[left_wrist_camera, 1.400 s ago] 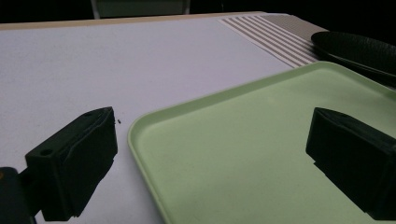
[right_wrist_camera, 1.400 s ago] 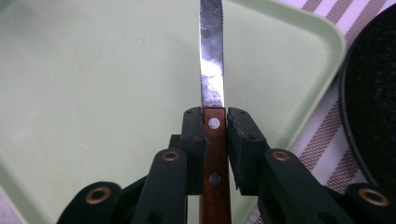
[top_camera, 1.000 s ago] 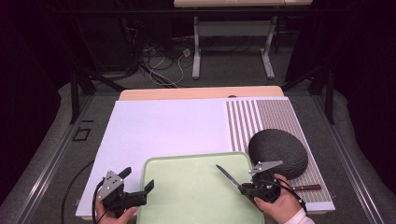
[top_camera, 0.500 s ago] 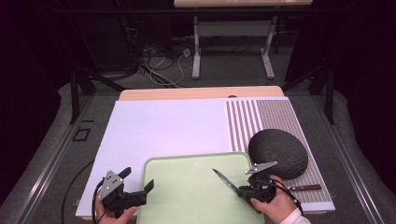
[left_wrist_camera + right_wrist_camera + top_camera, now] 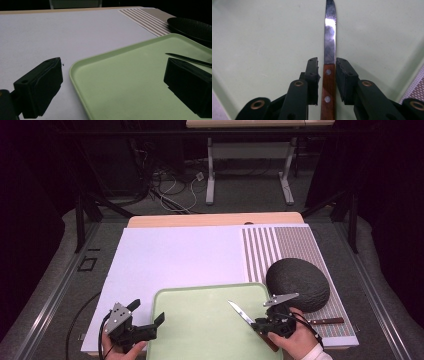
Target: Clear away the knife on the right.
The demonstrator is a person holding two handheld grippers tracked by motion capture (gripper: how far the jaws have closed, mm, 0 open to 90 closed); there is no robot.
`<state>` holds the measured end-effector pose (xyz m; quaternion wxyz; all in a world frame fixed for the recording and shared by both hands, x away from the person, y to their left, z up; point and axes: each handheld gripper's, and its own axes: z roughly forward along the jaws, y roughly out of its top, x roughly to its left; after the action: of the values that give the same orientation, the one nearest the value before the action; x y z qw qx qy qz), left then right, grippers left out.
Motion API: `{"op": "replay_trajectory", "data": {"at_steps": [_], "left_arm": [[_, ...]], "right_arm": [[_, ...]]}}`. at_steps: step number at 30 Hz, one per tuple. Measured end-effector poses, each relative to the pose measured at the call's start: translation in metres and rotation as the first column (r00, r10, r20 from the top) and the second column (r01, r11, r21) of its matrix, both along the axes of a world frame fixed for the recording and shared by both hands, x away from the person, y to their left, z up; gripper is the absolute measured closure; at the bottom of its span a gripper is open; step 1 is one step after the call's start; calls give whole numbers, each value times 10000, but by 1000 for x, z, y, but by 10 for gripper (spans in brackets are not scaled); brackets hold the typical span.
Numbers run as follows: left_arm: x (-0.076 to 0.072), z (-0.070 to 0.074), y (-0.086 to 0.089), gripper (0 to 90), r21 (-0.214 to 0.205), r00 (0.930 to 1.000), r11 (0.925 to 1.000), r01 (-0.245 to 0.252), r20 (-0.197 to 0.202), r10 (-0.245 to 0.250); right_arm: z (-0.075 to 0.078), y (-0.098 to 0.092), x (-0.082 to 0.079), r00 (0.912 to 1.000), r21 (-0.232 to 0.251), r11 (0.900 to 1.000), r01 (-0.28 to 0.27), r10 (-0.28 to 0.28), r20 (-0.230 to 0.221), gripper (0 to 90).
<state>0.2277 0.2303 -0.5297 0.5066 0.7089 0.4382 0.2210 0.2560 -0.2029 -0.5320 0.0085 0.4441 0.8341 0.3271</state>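
Note:
A knife (image 5: 329, 37) with a steel blade and a riveted wooden handle lies on the pale green tray (image 5: 200, 330), blade (image 5: 240, 312) pointing to the far left. My right gripper (image 5: 327, 62) straddles the handle. Its jaws have just been opening, and a thin gap shows beside the left pad, so the handle sits between them unpressed. In the high view this gripper (image 5: 260, 322) is over the tray's right part, in a person's hand. My left gripper (image 5: 146, 312) stands wide open astride the tray's left rim (image 5: 75, 75), holding nothing.
A dark round textured bowl (image 5: 297, 284) sits just right of the tray on a striped mat (image 5: 280, 250). A second wooden-handled knife (image 5: 327, 321) lies on the mat near the front edge. A white sheet (image 5: 175, 255) covers the table beyond the tray.
The knife's blade tip has dropped slightly toward the near left over the tray. Both hands have stayed where they were.

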Motion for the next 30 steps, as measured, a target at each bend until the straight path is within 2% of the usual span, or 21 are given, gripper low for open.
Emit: {"op": "replay_trajectory", "data": {"at_steps": [2, 3, 4, 5, 7, 8, 10, 12, 13, 17, 19, 22, 24, 25, 26, 27, 30], "left_arm": [[0, 0, 0, 22, -56, 10000, 10000, -2, -18, 2], [0, 0, 0, 23, -54, 10000, 10000, -2, -18, 2], [0, 0, -1, 23, -52, 10000, 10000, -3, -21, 3], [0, 0, -1, 23, -47, 10000, 10000, 0, -17, 0], [0, 0, -1, 23, -55, 10000, 10000, 1, -14, -1], [0, 0, 0, 23, -55, 10000, 10000, -1, -15, 1], [0, 0, 0, 22, -9, 10000, 10000, 8, 12, -8], [0, 0, 0, 22, -10, 10000, 10000, 11, 14, -11], [0, 0, 0, 22, -58, 10000, 10000, 9, -3, -9], [0, 0, 0, 22, -54, 10000, 10000, 27, -6, -27], [0, 0, 0, 22, -58, 10000, 10000, 23, -3, -23], [0, 0, 0, 22, -63, 10000, 10000, 12, -5, -12], [0, 0, 0, 22, -69, 10000, 10000, 15, 3, -15], [0, 0, 0, 22, -52, 10000, 10000, 18, 4, -18], [0, 0, 0, 22, -50, 10000, 10000, 20, 1, -20], [0, 0, 0, 22, -48, 10000, 10000, 21, 4, -21], [-1, 0, 0, 22, -41, 10000, 10000, 18, 11, -18]], "right_arm": [[1, 1, -1, 9996, 186, 9997, -179, 174, 238, 731], [-2, 5, -3, 9973, 436, 9978, -490, 465, 577, 756], [-2, 5, -3, 9973, 436, 9978, -490, 465, 577, 756], [-1, 5, -3, 9962, 163, 9974, -696, 687, 529, 767], [-5, 11, -5, 9921, 92, 9948, -1014, 1005, 747, 836], [-5, 11, -5, 9921, 92, 9948, -1014, 1005, 747, 836], [-7, 16, -6, 9912, 40, 9933, -1153, 1148, 653, 891], [-8, 16, -6, 9913, 42, 9929, -1185, 1180, 576, 897], [-9, 18, -6, 9903, -134, 9920, -1257, 1263, 586, 899], [-11, 19, -5, 9909, -157, 9924, -1220, 1227, 558, 899], [-12, 18, -4, 9914, -4, 9927, -1204, 1202, 519, 900], [-13, 17, -2, 9918, -195, 9933, -1137, 1147, 569, 900], [-13, 17, -3, 9929, -182, 9943, -1054, 1062, 532, 900], [-14, 16, -2, 9931, -30, 9948, -1019, 1019, 589, 900], [-13, 15, -1, 9939, -190, 9948, -1004, 1012, 443, 900], [-14, 15, -1, 9939, -53, 9955, -948, 949, 562, 900], [-13, 13, 0, 9938, -164, 9951, -971, 978, 527, 900]]}}
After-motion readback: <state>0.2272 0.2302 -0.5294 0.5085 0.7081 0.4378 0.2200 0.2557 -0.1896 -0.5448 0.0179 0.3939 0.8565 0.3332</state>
